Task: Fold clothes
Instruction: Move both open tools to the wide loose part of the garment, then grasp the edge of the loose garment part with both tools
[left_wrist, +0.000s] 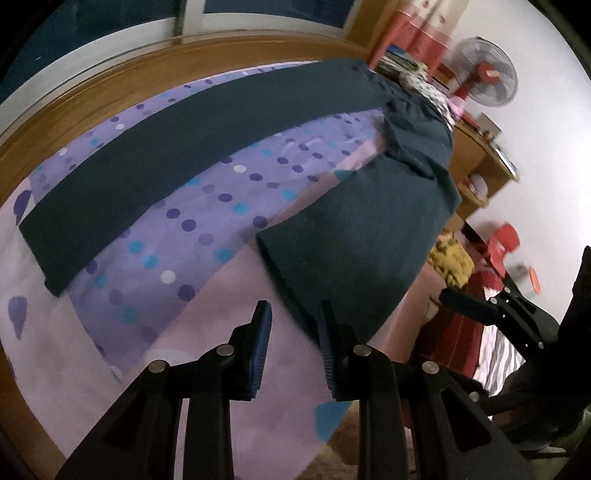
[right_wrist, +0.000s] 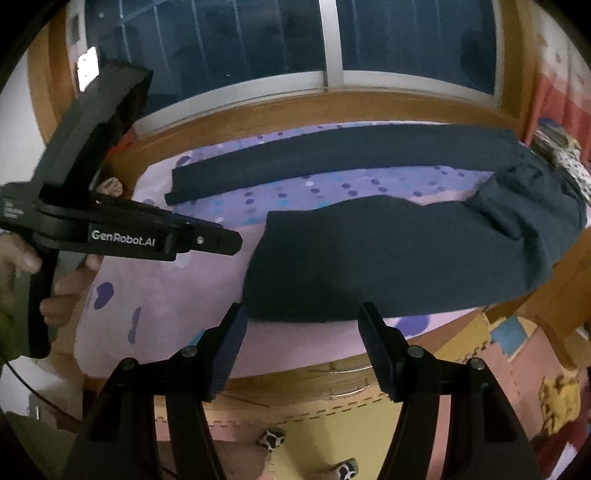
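Note:
Dark navy trousers (left_wrist: 354, 236) lie spread on a bed with a purple dotted sheet (left_wrist: 207, 218), the two legs splayed apart. The far leg (right_wrist: 332, 155) stretches along the headboard side, and the near leg (right_wrist: 369, 258) lies by the bed's front edge. My left gripper (left_wrist: 294, 306) hovers just short of the near leg's hem, open by a narrow gap with nothing in it. My right gripper (right_wrist: 303, 308) stands wide open above the near leg's front edge, holding nothing. The right wrist view shows the left gripper (right_wrist: 232, 240) from the side, held by a hand (right_wrist: 22, 258). The right gripper (left_wrist: 448, 295) shows at the right in the left wrist view.
A wooden bed frame (right_wrist: 258, 110) and a window (right_wrist: 332, 40) lie behind the bed. A fan (left_wrist: 484, 74), a wooden desk (left_wrist: 476, 155) and a red stool (left_wrist: 504, 240) stand to the right. Coloured foam floor mats (right_wrist: 332, 435) and patterned slippers (right_wrist: 271, 437) are below.

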